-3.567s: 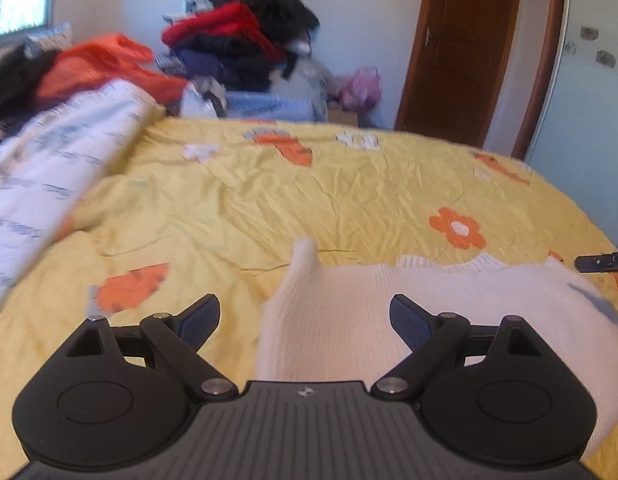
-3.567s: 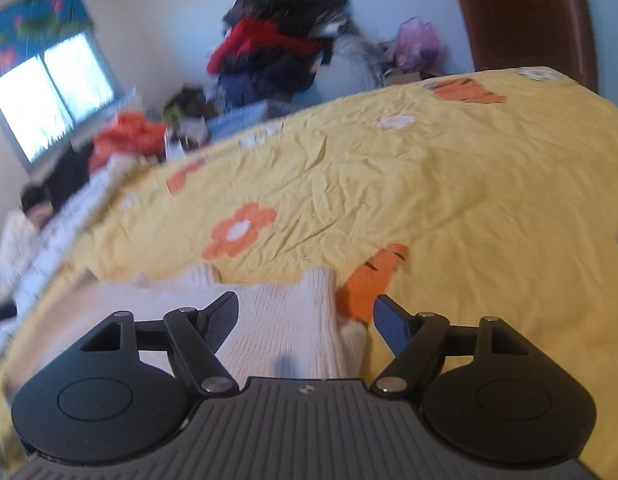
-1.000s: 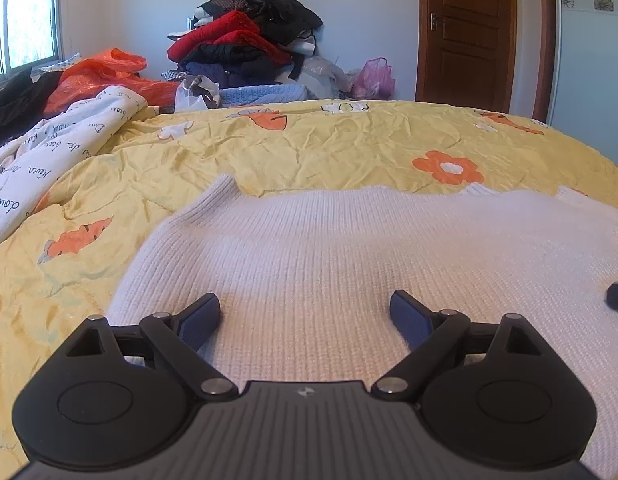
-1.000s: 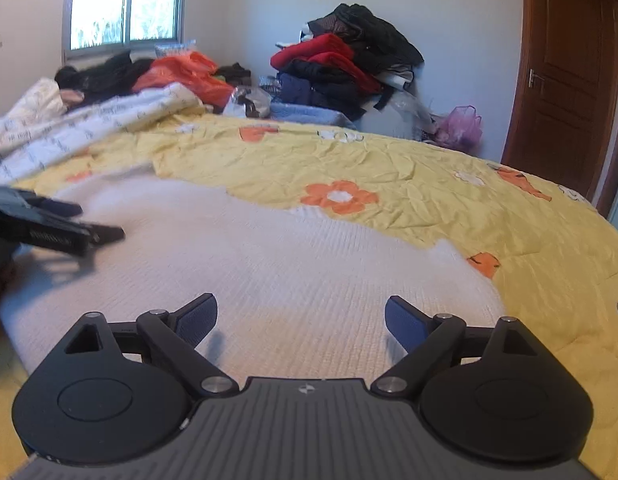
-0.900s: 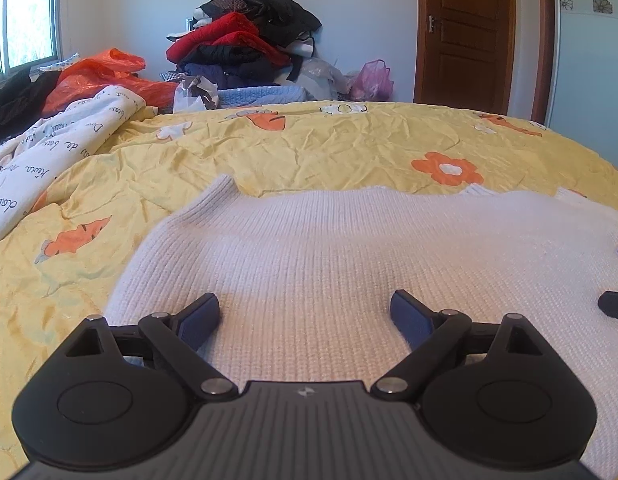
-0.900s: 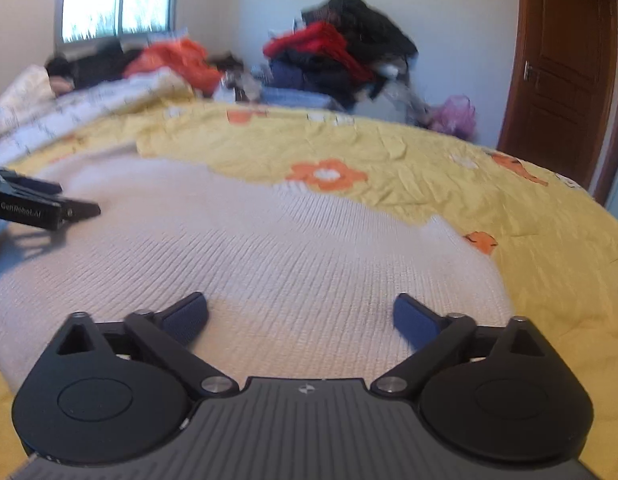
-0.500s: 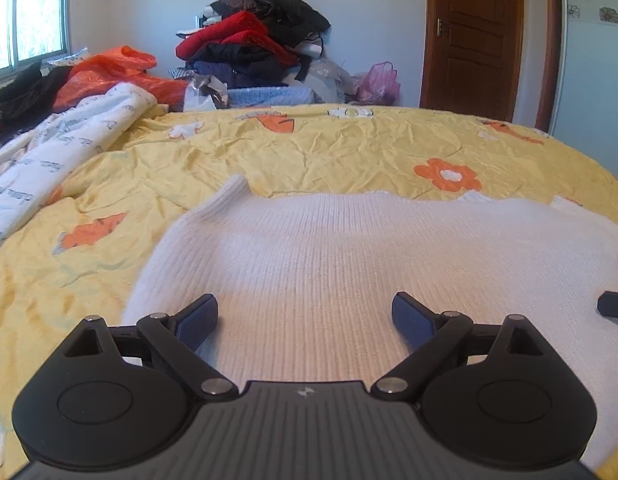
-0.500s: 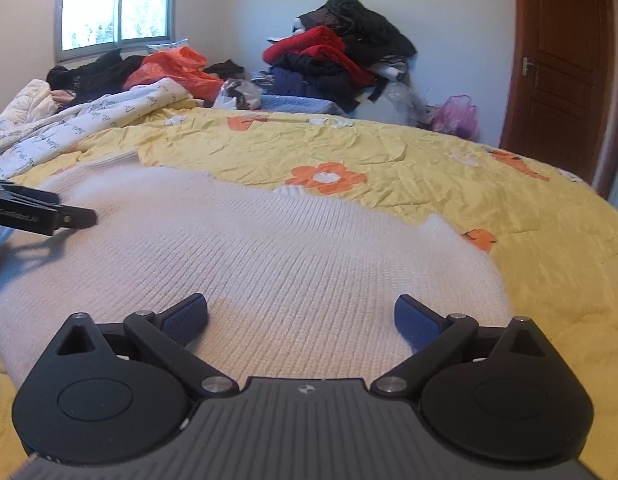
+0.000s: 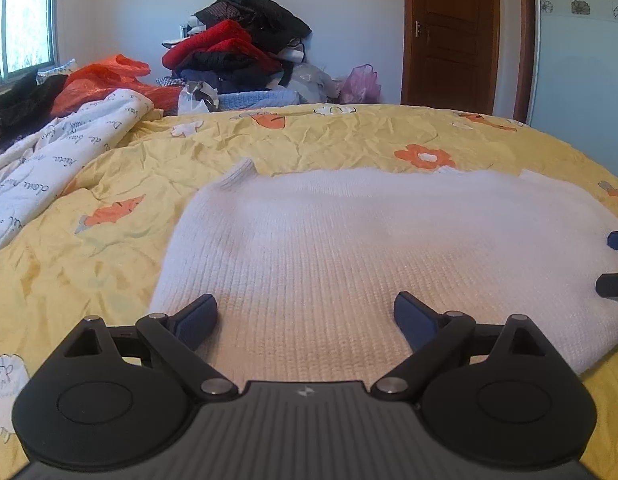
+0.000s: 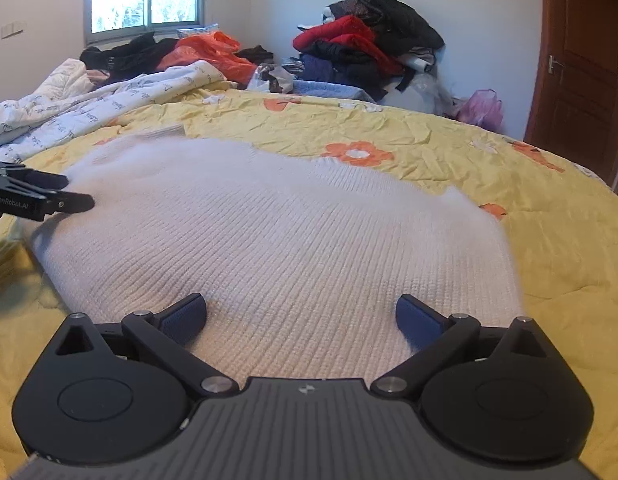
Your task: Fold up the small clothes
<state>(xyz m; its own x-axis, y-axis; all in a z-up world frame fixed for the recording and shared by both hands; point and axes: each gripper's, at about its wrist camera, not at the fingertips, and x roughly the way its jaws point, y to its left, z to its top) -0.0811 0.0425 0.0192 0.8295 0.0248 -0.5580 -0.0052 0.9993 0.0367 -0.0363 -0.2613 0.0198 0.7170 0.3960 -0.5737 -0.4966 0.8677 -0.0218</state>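
1. The white knit sweater [image 9: 349, 240] lies flat on the yellow bedspread [image 9: 109, 248].
2. Our left gripper [image 9: 305, 316] and right gripper [image 10: 301, 314] are spread wide – empty.
3. Soft, limp, probably light – we pinch its near hem corners.

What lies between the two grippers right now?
Only the white knit sweater, spread flat on the yellow bedspread; the right wrist view shows it spanning from the left gripper to the right gripper.
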